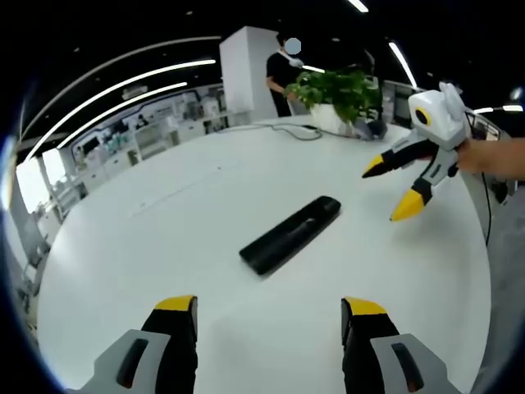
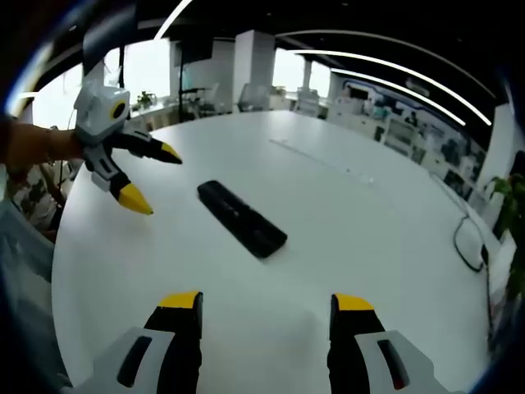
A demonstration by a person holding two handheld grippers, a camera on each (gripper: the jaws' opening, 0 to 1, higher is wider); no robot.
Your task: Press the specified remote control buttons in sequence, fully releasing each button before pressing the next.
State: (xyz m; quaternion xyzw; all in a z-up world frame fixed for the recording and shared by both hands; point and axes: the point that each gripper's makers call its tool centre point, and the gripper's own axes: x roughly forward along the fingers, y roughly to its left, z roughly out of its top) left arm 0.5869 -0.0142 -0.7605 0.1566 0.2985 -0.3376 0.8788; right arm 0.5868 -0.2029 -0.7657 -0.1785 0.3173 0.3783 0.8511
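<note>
Both pairs of yellow-tipped jaws stand spread apart and hold nothing above a round white desk. The left gripper and the right gripper each face a black remote control, which lies flat near the middle of the desk, apart from all four jaws. In the left gripper view, the right gripper hovers beyond the remote toward the far edge, a hand gripping it. In the right gripper view, the left gripper hangs over the desk's edge beside the remote. The remote's buttons are too dark to make out. At the far edge sits a white pot holding a leafy green plant, with a dark cable trailing beside it. A person stands behind, partly hidden by the plant.
</note>
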